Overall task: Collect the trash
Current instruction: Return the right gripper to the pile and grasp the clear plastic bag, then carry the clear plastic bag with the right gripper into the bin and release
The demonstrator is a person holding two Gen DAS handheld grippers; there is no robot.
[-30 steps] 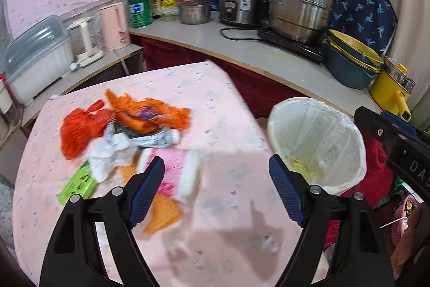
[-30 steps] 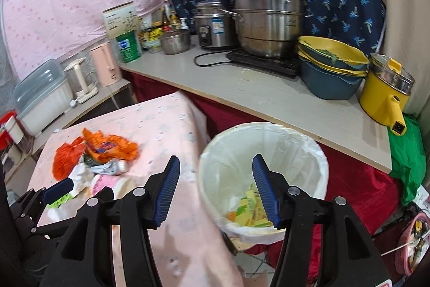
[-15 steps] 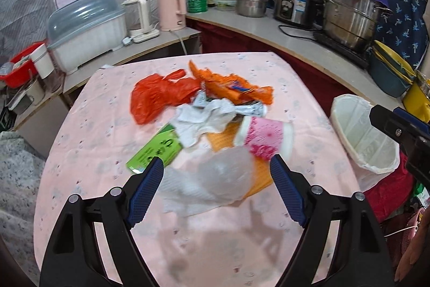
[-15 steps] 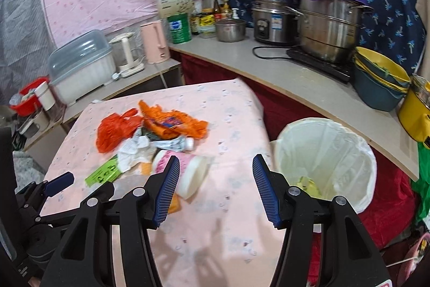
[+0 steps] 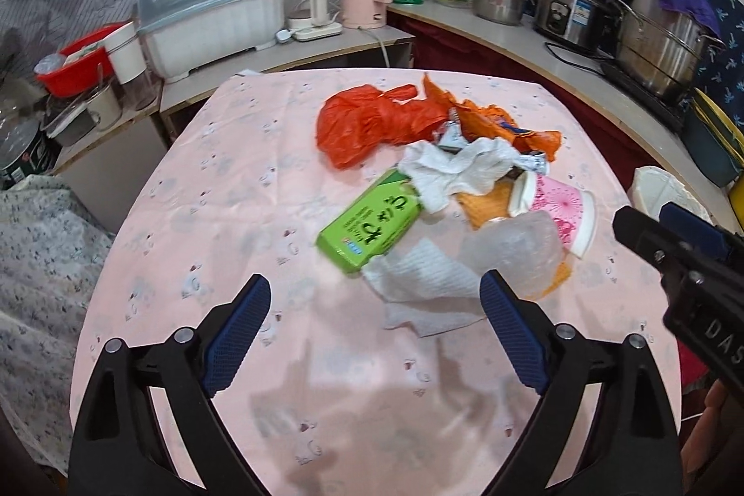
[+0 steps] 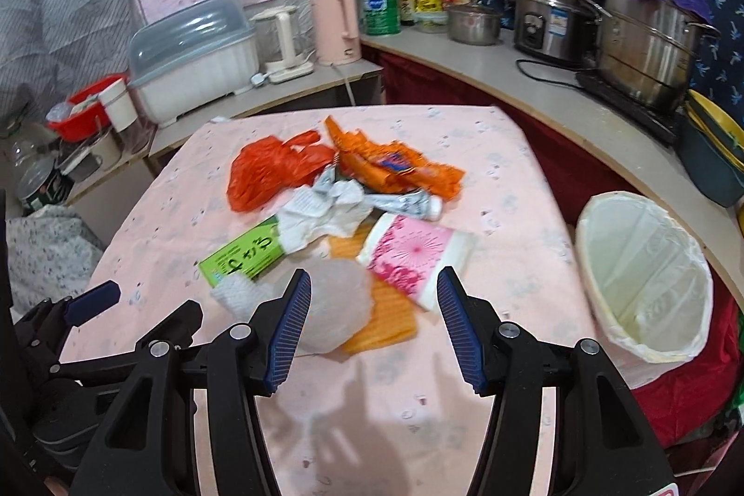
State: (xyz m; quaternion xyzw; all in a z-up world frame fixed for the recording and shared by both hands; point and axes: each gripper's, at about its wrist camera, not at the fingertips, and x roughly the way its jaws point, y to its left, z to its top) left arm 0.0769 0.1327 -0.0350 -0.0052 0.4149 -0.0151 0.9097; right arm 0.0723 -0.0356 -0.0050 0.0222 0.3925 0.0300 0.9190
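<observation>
Left gripper (image 5: pixel 375 326) jaws just widened, empty; right gripper (image 6: pixel 374 319) half open, empty. Green carton (image 5: pixel 372 222) at twelve o'clock of left.

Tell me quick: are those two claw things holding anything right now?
Left gripper: open, its jaws have just been opening wider, nothing between them.
Right gripper: open, holding nothing, above the table's trash.
</observation>
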